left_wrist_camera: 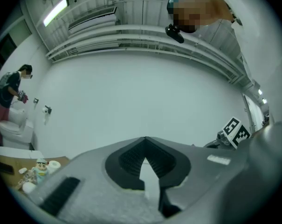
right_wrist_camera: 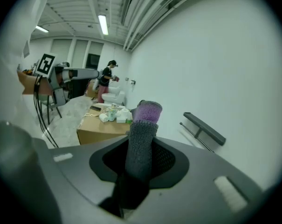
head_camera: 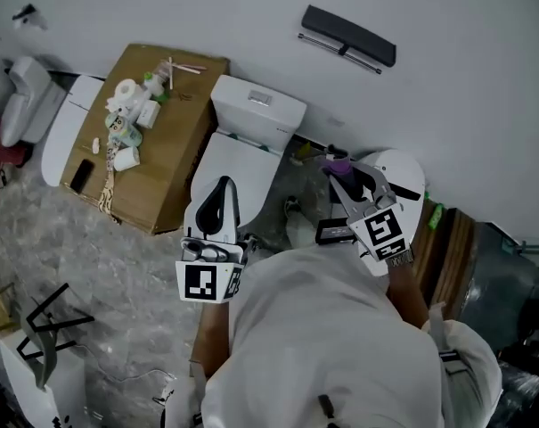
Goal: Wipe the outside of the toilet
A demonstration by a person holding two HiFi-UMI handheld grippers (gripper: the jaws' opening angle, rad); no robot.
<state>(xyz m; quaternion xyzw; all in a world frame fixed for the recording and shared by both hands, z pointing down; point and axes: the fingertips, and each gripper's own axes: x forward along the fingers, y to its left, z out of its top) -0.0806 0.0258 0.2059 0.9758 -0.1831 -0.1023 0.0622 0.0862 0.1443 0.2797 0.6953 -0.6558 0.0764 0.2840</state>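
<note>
The white toilet (head_camera: 242, 154) stands against the wall with its lid down and its tank (head_camera: 257, 105) behind. My left gripper (head_camera: 222, 190) hovers over the lid's front; in the left gripper view its tips (left_wrist_camera: 145, 141) meet with nothing between them, pointing up at the wall. My right gripper (head_camera: 340, 175) is held to the right of the toilet, shut on a grey and purple cloth (head_camera: 338, 161). In the right gripper view the cloth (right_wrist_camera: 143, 134) sticks up from between the jaws of that gripper (right_wrist_camera: 141, 146), purple at its top end.
A cardboard box (head_camera: 167, 150) with paper rolls and bottles stands left of the toilet. Beyond it sits a second toilet (head_camera: 64, 132). A black bar (head_camera: 349, 36) is fixed on the wall. A white rounded fixture (head_camera: 404, 169) lies right. A distant person (left_wrist_camera: 10, 85) bends over another toilet.
</note>
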